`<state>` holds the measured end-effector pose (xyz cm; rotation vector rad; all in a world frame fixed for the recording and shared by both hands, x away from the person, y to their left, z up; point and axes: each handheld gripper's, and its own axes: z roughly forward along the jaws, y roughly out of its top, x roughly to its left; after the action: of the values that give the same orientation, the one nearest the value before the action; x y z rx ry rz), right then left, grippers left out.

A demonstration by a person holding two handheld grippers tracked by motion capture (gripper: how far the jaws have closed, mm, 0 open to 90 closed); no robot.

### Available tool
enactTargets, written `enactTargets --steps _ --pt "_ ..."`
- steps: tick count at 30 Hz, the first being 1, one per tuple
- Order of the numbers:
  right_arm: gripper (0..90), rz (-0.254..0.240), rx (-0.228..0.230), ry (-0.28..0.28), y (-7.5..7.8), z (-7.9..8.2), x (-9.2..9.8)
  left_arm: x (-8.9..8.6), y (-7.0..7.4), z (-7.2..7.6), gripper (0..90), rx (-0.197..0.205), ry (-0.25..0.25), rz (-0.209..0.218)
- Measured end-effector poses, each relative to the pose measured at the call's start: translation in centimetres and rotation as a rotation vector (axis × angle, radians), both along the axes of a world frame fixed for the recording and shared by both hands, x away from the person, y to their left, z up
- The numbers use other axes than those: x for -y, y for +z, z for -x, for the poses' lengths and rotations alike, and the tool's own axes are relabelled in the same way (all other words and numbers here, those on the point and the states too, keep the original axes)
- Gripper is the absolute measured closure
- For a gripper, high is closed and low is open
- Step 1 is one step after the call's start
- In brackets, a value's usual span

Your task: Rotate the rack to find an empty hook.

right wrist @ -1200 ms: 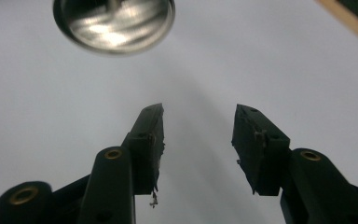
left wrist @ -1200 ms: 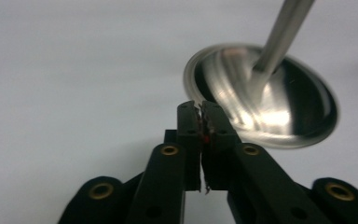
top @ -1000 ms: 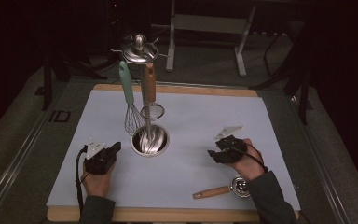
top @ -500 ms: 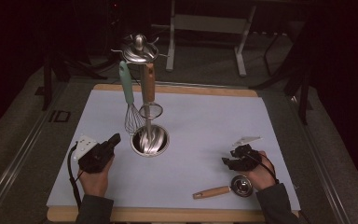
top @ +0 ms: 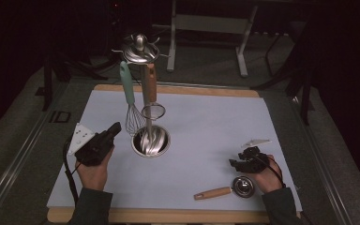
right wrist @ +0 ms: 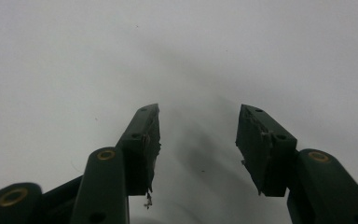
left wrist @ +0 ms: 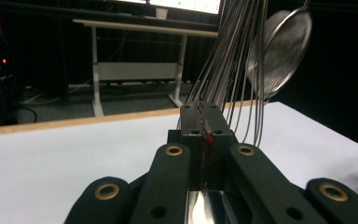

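High view: a utensil stand (top: 141,49) is seen near the middle of the white mat (top: 206,122), with a whisk (top: 130,105) and a small strainer (top: 153,110) hung from it above its steel base (top: 151,140). The left gripper (top: 115,129) is held just left of the base, jaws pressed together. The right gripper (top: 236,164) is held near the mat's front right corner, just above a wooden-handled measuring cup (top: 229,189) lying at the front edge.

Left gripper view: the jaws are closed on nothing; whisk wires (left wrist: 233,70) and the strainer (left wrist: 279,51) are seen close ahead.

Right gripper view: the right gripper (right wrist: 198,140) has just been opening; its jaws are spread over bare mat, nothing between them.
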<state>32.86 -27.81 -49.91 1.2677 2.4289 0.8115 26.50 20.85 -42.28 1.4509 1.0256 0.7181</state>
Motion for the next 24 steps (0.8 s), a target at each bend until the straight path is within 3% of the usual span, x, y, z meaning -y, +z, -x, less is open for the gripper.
enactTargets --steps 3,9,12,14,17,18,21,22,23,24 --pt "48.6 0.007 0.000 -0.003 -0.1 0.0 0.0 0.1 0.7 0.0 89.8 0.013 -0.008 -0.005" --pt "48.4 0.011 -0.007 -0.002 -0.4 0.0 -0.1 0.6 3.2 0.0 89.8 0.081 -0.019 0.001" --pt "48.4 0.011 -0.011 -0.006 -0.5 0.0 -0.1 1.1 4.7 -0.1 89.8 0.145 -0.031 -0.004" --pt "48.4 0.010 -0.010 -0.007 -0.4 0.0 -0.1 1.2 5.0 -0.1 89.8 0.159 -0.032 -0.002" --pt "48.3 0.009 -0.011 -0.010 -0.4 0.0 0.0 1.6 6.1 -0.2 89.9 0.199 -0.032 0.012" --pt "48.3 0.008 -0.011 -0.012 -0.4 0.1 0.1 1.9 6.7 -0.1 89.9 0.234 -0.031 0.020" --pt "48.2 0.006 -0.006 -0.011 -0.3 0.1 0.2 2.2 7.4 0.0 89.9 0.266 -0.031 0.026" --pt "48.2 0.004 -0.009 -0.015 -0.3 0.1 0.3 2.4 8.1 0.0 89.9 0.297 -0.035 0.039" --pt "48.2 0.004 -0.009 -0.015 -0.3 0.1 0.3 2.4 8.1 0.0 89.9 0.297 -0.035 0.039" --pt "48.3 0.003 -0.008 -0.015 -0.3 0.1 0.3 2.6 8.9 -0.1 89.9 0.328 -0.036 0.054"
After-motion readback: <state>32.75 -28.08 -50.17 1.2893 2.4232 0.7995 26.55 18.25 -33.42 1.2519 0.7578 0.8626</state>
